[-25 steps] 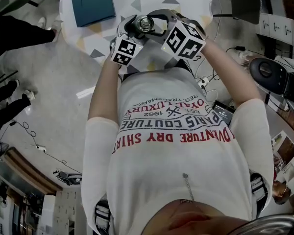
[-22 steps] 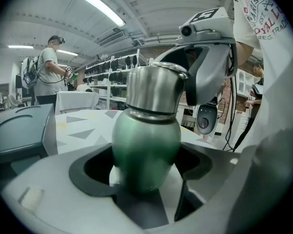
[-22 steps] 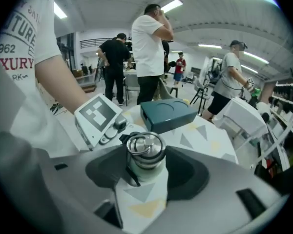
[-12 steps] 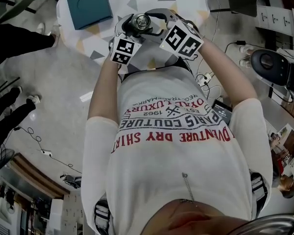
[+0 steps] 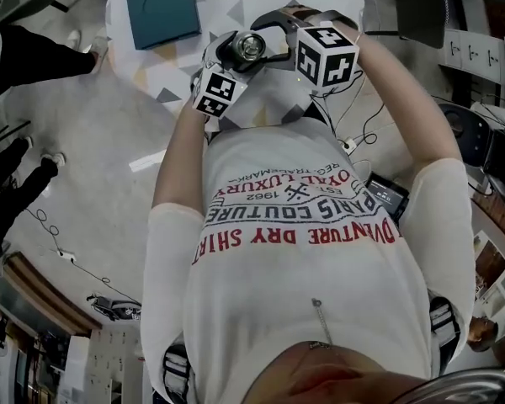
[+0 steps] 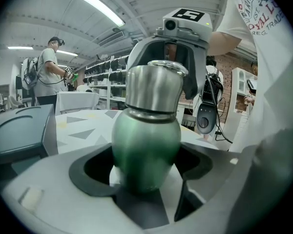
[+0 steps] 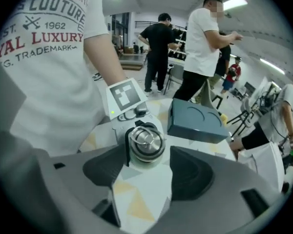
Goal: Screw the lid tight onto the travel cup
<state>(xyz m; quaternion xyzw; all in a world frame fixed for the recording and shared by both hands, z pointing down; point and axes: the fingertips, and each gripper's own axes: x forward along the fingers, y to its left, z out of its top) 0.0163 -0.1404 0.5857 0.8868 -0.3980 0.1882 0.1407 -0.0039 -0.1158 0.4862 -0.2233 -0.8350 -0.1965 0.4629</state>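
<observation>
Green travel cup (image 6: 145,150) clamped upright by left gripper (image 6: 145,172); its lid (image 7: 146,143) lies dead ahead of right gripper (image 7: 149,172), jaws just opened wider, empty.

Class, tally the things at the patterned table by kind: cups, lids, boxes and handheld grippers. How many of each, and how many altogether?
travel cup: 1
lid: 1
teal box: 1
grippers: 2, the left gripper and the right gripper
Total: 5
</observation>
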